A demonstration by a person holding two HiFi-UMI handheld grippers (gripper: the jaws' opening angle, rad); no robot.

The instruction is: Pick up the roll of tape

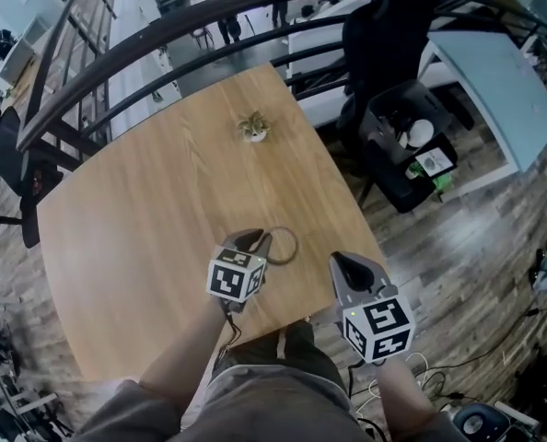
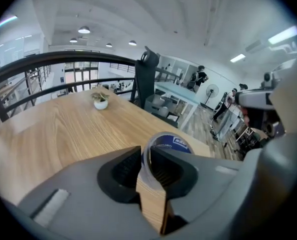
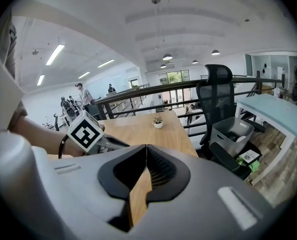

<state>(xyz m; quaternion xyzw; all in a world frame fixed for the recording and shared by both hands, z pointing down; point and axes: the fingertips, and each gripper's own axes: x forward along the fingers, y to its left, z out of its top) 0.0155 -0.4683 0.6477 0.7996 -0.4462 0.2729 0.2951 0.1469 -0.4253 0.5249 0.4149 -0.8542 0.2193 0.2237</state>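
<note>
The roll of tape (image 2: 169, 145) has its near wall pinched between the narrowed jaws of the left gripper (image 2: 144, 158), over the near part of the wooden table (image 1: 154, 191). That gripper slopes forward and down. The right gripper (image 3: 146, 156) hangs just beside it at the table's edge, jaws together and empty. The roll is a thin clear ring with a blue printed core.

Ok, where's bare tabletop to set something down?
Bare wood lies between the potted plant and the roll of tape, and across the table's left half. Crowded at the near edge, round the left gripper and right gripper.
</note>
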